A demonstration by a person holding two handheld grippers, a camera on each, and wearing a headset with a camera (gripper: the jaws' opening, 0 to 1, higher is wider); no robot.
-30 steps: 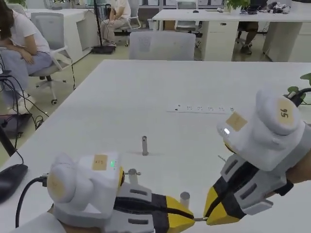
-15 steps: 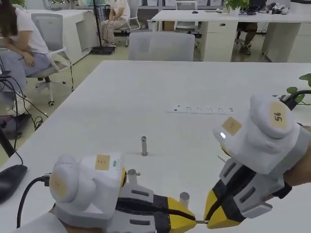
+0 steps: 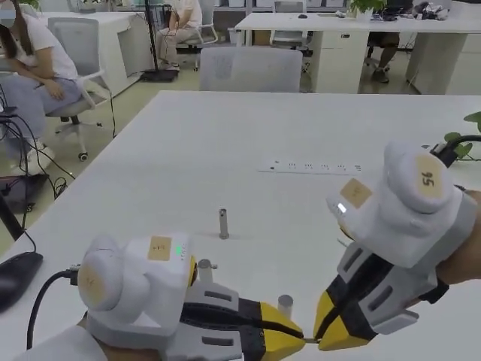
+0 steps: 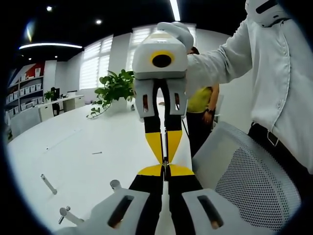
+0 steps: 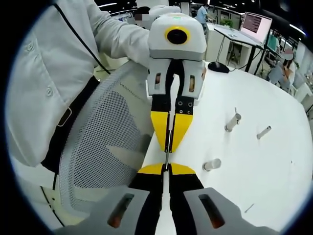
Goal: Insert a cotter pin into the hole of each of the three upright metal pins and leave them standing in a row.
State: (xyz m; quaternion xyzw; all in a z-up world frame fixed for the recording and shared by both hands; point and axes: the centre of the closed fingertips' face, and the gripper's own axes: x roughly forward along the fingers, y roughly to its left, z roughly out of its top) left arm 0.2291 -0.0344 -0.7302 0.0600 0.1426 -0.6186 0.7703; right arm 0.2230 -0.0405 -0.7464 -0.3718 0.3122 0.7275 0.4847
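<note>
Progress: my left gripper and right gripper clamp one cotter pin; middle metal pin looks done, two remain.

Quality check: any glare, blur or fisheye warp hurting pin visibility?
Head view: even light, no glare, upright pins crisp. Left gripper view: fisheye warp, windows overbright, pins small near the edge. Right gripper view: warped, table bright, cotter pin between left tongs and right tongs thin but sharp.

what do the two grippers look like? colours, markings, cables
The left gripper and right gripper have rounded white housings, black jaws with yellow tips. Tan stickers on both; the right's round one carries a two-digit number. Green light on the left. A black cable trails from the left; the sleeve is white.
</note>
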